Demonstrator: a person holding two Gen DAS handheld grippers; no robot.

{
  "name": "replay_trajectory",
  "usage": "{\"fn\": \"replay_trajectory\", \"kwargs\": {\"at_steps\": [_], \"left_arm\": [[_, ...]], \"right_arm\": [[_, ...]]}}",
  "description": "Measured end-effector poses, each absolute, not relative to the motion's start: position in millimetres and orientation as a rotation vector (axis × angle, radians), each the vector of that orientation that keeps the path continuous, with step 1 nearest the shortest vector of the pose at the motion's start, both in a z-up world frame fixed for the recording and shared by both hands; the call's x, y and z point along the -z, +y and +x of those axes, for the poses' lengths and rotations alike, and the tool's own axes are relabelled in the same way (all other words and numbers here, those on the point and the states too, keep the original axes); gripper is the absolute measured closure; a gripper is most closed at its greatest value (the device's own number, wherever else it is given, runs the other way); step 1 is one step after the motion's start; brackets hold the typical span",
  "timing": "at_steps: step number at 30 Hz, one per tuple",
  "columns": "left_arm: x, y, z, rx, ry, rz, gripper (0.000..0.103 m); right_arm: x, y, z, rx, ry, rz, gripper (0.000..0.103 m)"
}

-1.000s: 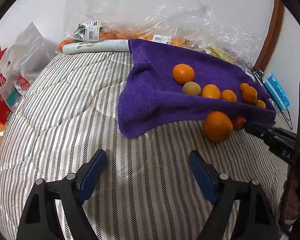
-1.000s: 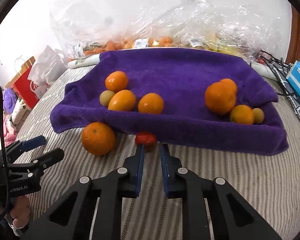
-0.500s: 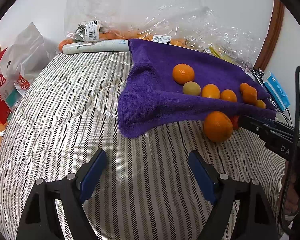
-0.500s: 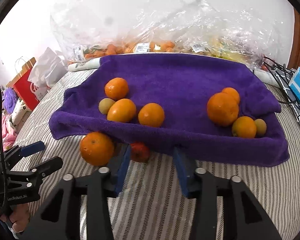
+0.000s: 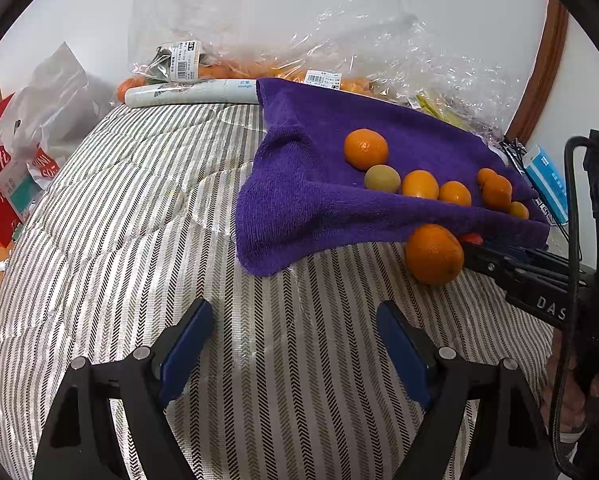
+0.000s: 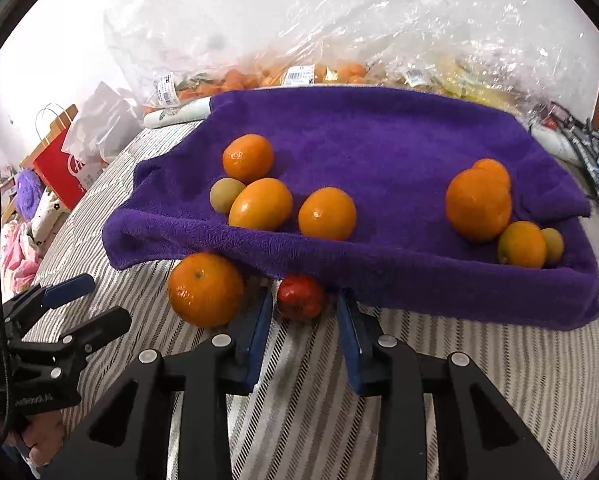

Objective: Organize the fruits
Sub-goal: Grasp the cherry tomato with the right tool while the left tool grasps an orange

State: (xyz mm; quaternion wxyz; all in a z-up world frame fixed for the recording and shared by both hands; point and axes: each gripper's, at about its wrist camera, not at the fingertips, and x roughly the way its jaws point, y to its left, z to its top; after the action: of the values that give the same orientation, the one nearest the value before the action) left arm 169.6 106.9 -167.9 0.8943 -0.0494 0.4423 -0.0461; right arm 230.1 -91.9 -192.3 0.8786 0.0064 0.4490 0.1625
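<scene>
Both grippers angled down at striped bedcover (image 5: 147, 216). Left gripper (image 5: 295, 344) over bare cover, jaws wide apart, nothing between them. Right gripper (image 6: 302, 312) jaws parted after just opening, straddling small red fruit (image 6: 300, 298); pads either side, no clear contact, fruit released. Fruit sits on cover at front edge of purple towel (image 6: 379, 140), large orange (image 6: 204, 289) just beside it. From left wrist view red fruit mostly hidden. Clear plastic bags (image 6: 299, 48) at back hold orange fruit, contents blurred. Towel carries oranges and two greenish fruits.
</scene>
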Motion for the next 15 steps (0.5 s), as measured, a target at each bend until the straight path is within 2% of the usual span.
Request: {"fn": "replay_trajectory", "kwargs": {"at_steps": [1,3,8,15], "left_arm": [[168,107,169,0.096,0.917,-0.103,0.021],[168,107,168,0.094,0.917,-0.104,0.023],[165,104,167,0.125,0.926,-0.134,0.035],[161,73,170,0.204,0.942,-0.160,0.036]], "right_arm": [[192,-91,231,-0.341,0.932,0.011,0.070],[192,-90,232,-0.351,0.935,0.003,0.078],[188,-96,225,-0.381,0.930,0.020,0.078],[177,-132,205,-0.351,0.895,0.034,0.078]]}}
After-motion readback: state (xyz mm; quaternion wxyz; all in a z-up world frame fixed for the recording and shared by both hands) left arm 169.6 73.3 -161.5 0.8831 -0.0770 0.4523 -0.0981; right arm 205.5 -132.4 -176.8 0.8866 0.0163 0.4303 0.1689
